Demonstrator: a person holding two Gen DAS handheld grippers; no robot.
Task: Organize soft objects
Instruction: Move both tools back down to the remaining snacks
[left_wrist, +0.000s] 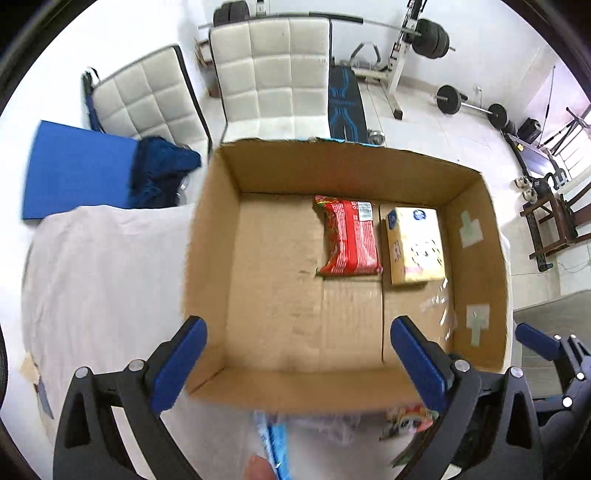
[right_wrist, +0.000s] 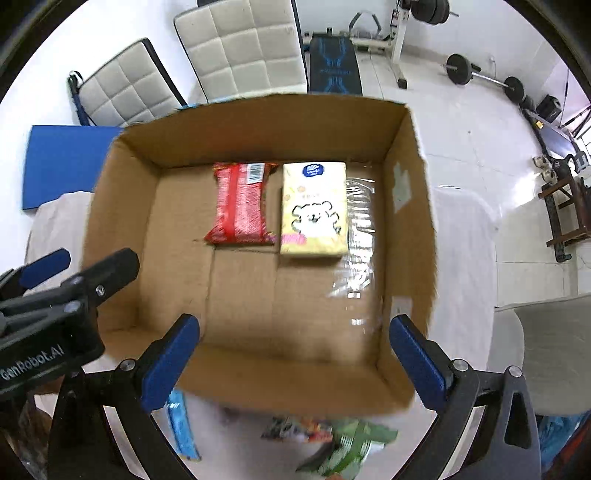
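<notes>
Cardboard box (left_wrist: 343, 391) on a white-covered table (left_wrist: 103, 280). Inside, against the far wall: red packet (left_wrist: 349, 238), yellow tissue pack (left_wrist: 415, 247) just right of it. Left gripper (left_wrist: 297, 363) and right gripper (right_wrist: 293, 360) both gape wide over the box's near wall, holding nothing. Only the right view shows a green packet (right_wrist: 354, 446) in front of the box; blue packet (right_wrist: 183, 424) beside it.
</notes>
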